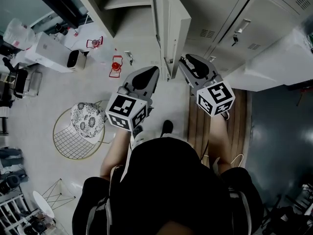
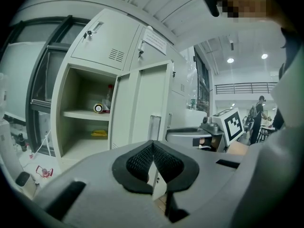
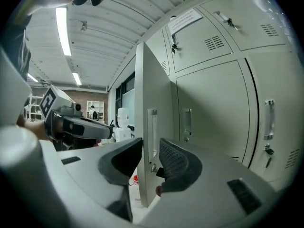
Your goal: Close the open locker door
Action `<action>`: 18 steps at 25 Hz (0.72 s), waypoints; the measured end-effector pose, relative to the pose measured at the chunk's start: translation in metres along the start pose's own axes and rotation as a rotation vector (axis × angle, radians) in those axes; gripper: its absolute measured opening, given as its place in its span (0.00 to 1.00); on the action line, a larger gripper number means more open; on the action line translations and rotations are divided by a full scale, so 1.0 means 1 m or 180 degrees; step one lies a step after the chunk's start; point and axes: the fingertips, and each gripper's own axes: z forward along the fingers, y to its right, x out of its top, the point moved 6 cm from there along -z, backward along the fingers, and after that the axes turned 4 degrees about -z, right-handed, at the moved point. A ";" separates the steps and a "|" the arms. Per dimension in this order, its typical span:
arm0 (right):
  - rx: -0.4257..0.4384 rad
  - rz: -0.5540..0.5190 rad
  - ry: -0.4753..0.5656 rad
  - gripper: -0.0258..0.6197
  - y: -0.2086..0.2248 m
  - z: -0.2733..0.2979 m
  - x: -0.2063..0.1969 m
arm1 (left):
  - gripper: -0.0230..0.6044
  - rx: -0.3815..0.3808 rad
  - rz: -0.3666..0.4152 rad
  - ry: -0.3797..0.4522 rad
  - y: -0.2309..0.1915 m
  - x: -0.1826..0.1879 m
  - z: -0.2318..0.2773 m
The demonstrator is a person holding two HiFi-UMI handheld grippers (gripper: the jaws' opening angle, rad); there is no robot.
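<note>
My right fingers [image 3: 175, 161] stand apart astride the free edge of the locker door [image 3: 145, 80], gripping nothing. My left fingers [image 2: 138, 161] are pressed together, empty. Best I push the edge steadily toward its frame.

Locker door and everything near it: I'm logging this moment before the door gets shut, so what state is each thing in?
Beige metal locker door: open, swung out edge-on.
Right gripper: jaws apart, door edge between them.
Left gripper: jaws together, empty.
Open locker compartment: exposed, partly filled.
Neighbouring tall locker door: closed.
Upper locker door: closed.
</note>
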 end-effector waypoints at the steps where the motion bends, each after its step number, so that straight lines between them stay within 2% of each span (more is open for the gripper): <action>1: 0.0024 0.0002 0.0002 0.20 0.000 0.001 0.000 | 0.06 0.0009 -0.0006 -0.0002 -0.001 -0.001 0.000; 7: 0.0206 0.0016 0.0025 0.27 -0.004 0.007 0.001 | 0.06 0.0078 -0.0031 0.0008 -0.005 -0.001 -0.004; 18: 0.0584 -0.0026 0.0053 0.27 -0.027 0.032 0.004 | 0.06 0.0357 -0.0098 0.0066 -0.028 -0.004 -0.025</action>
